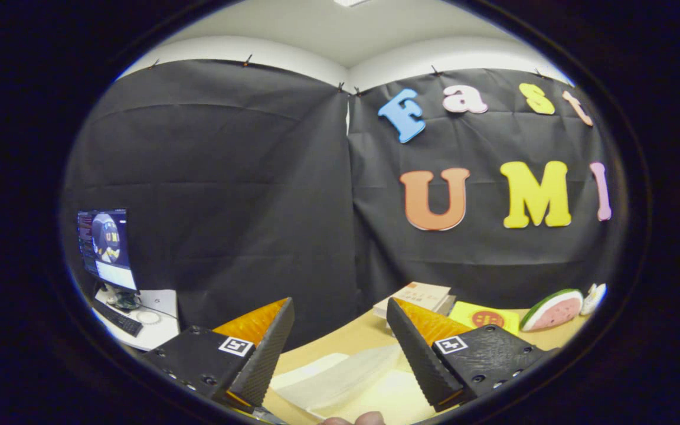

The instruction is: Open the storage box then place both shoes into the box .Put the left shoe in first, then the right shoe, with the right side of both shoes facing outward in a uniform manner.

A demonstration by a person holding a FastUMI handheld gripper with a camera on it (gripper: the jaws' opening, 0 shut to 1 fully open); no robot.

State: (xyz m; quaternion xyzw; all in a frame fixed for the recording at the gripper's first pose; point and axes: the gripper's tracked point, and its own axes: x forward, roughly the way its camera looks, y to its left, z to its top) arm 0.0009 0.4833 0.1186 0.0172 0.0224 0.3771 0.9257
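Gripper (340, 330) held high, fingers spread apart, nothing between them. Translucent storage box (340, 378) lay on table (352, 336) just below fingers; likely light, stiff, slick plastic, best taken at lid edge. Shoes unseen. Beyond fingers: books (419, 297), yellow card (484, 317), watermelon toy (552, 309); none blocking. Monitor (105, 248) on side desk.

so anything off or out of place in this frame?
Nothing spilled or damaged. The gripper is open with nothing between its fingers, aimed high at the booth wall. A translucent box lid lies on the table between them. Books and a watermelon slice toy sit beyond, undisturbed.
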